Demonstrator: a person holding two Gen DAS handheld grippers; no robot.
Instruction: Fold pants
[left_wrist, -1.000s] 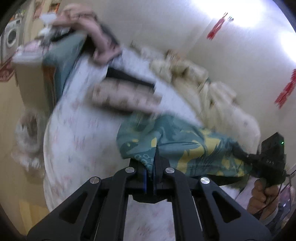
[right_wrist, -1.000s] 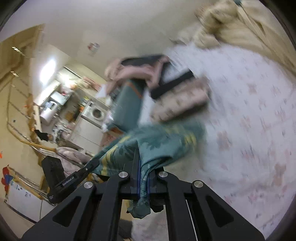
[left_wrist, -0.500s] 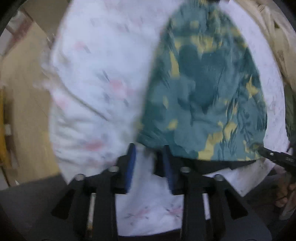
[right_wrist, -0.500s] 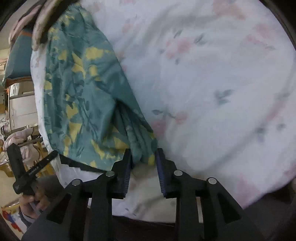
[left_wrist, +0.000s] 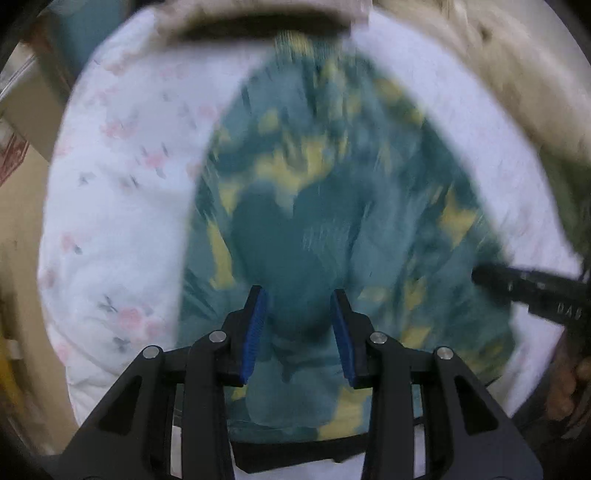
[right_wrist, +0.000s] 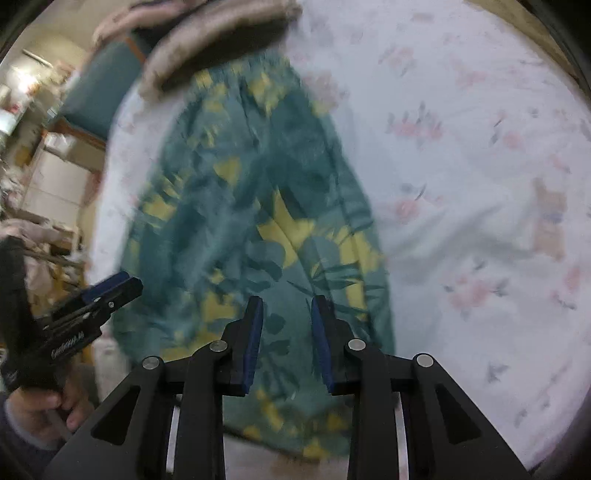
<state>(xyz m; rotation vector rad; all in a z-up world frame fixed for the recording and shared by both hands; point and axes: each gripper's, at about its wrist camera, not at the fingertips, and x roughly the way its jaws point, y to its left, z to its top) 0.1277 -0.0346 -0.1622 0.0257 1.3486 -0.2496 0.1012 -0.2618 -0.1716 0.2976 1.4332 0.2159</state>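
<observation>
The pants (left_wrist: 332, 206) are teal with yellow leaf print and lie spread lengthwise on a white floral bedsheet (left_wrist: 122, 206); they also show in the right wrist view (right_wrist: 251, 221). My left gripper (left_wrist: 299, 299) is open and empty, hovering over the near end of the pants. My right gripper (right_wrist: 286, 306) is open and empty over the near end too. The right gripper shows at the right edge of the left wrist view (left_wrist: 528, 286). The left gripper shows at the lower left of the right wrist view (right_wrist: 88, 306).
Folded pinkish clothes (right_wrist: 218, 40) lie at the far end of the pants. A beige blanket (left_wrist: 491, 62) is bunched at the far right of the bed. A teal cushion (right_wrist: 99, 85) and room furniture lie beyond the bed's left edge (left_wrist: 55, 258).
Both grippers held the pants up a second ago, laid them flat on the sheet and let go. Both jaws have opened wider and now sit above the near end.
</observation>
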